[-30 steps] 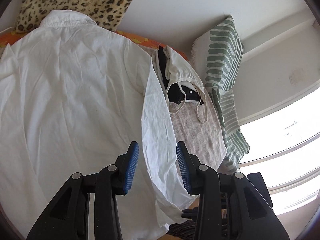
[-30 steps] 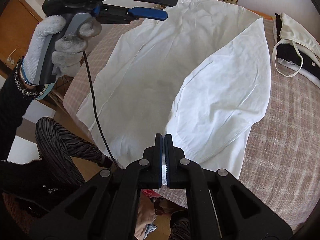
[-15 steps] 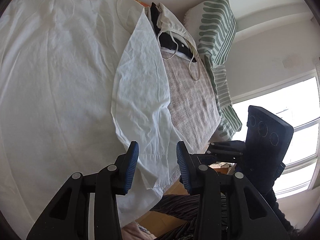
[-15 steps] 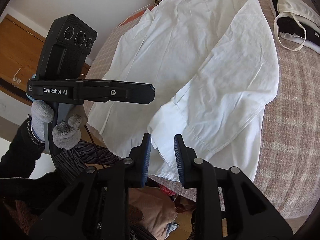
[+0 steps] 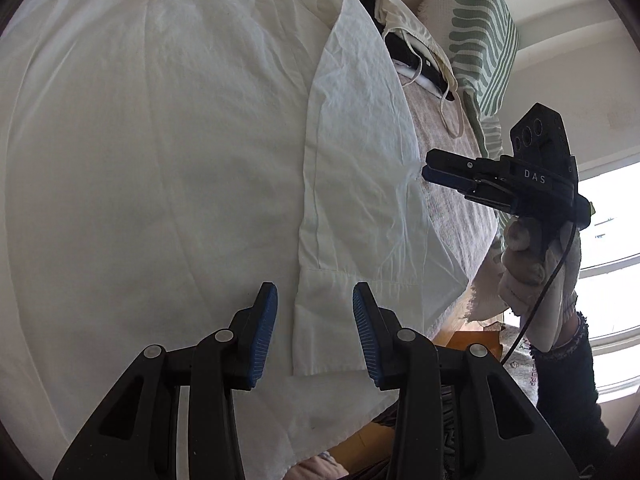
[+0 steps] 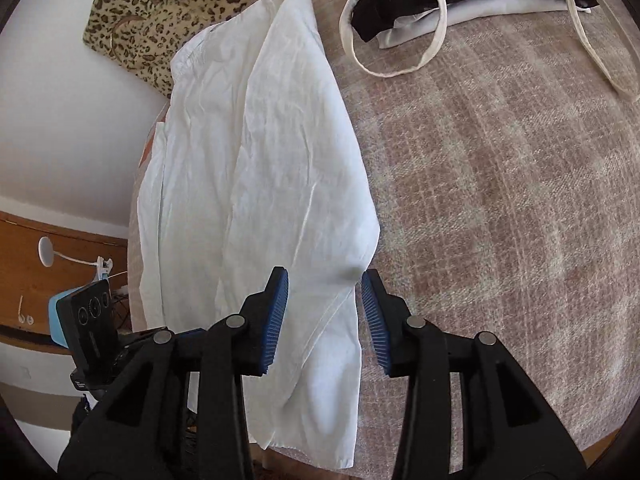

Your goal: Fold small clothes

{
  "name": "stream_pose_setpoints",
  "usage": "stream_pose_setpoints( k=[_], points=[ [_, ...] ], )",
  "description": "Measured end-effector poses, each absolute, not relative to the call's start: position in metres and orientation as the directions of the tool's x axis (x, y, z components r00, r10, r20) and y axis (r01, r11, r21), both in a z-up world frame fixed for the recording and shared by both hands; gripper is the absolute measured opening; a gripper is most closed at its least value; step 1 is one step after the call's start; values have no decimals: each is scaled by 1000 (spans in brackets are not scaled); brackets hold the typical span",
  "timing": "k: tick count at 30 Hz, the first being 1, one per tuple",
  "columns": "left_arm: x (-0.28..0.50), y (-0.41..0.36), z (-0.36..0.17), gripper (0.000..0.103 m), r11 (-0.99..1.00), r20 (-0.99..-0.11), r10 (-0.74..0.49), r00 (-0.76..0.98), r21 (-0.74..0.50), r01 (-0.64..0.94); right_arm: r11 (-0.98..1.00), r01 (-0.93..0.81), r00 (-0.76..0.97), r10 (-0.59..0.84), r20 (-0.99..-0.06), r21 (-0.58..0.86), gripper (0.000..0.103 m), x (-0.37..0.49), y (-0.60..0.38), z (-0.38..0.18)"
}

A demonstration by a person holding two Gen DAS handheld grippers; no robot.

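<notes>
Now the left gripper [image 5: 314, 336], its blue pads set wide with nothing between them, hovers over the cuff end of the folded-in sleeve [image 5: 352, 184]. A second ago that view took in the whole white shirt [image 5: 152, 152] from higher up, collar and all; since then it has dropped close, so the shirt's body fills everything from 9 to 12 o'clock and the sleeve runs as a long band from 12 down to 6. The shirt lies flat on the checked bedspread [image 6: 500, 200], its hem hanging off the near edge at about 6 o'clock.

Further right, at 3 o'clock in the left view, the right gripper [image 5: 430, 168] sits at the sleeve's outer fold edge, where the cloth puckers toward its tip. A second ago its jaws were pressed together; half a second ago they stood only narrowly apart; in its own view the right gripper [image 6: 324, 316] now gapes wide, straddling the sleeve edge with no cloth pinched. That suggests the sleeve has just been laid down and let go, and both tools are lining up for a fresh hold.

My judgement is that the first sleeve fold is done, with the side or bottom fold likely next. At 1 o'clock the tote bag [image 6: 400, 20] and dark garments [image 6: 384, 4] lie well apart from the shirt.
</notes>
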State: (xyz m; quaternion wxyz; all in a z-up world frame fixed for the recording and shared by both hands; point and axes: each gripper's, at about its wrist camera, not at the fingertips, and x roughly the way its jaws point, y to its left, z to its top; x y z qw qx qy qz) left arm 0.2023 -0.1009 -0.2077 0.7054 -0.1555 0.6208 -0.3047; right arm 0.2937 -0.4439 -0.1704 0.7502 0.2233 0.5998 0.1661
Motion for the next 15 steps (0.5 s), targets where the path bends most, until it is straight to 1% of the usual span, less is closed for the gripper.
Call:
stream_pose_setpoints(
  k=[2,3,4,5,6,7,11,15],
  points=[
    [201,-98,-214,37,744,-755,-655,36,-636,208,847,18,225,514,-828,530,40,302,-440,-176],
    [201,-98,-214,37,737,-746,-664,46,-643,208,848,23,229,511,-828,530,39,303,-438,-177],
    [199,-99,-213,34,730,-737,-673,59,-648,217,845,27,241,514,-824,535,35,305,-437,-177],
    [198,-99,-213,32,726,-733,-677,68,-650,225,842,22,242,519,-820,540,20,307,-434,-174],
    [196,-99,-213,18,716,-723,-687,70,-659,230,843,14,243,518,-820,537,10,309,-431,-172],
    [195,-99,-212,3,705,-713,-698,66,-668,236,846,0,250,516,-819,533,10,310,-429,-169],
    [188,-98,-211,3,688,-692,-718,83,-685,240,876,-61,277,476,-835,479,6,308,-422,-151],
    [178,-92,-201,2,632,-625,-773,105,-745,213,898,-115,295,439,-849,424,5,311,-419,-132]
  ],
)
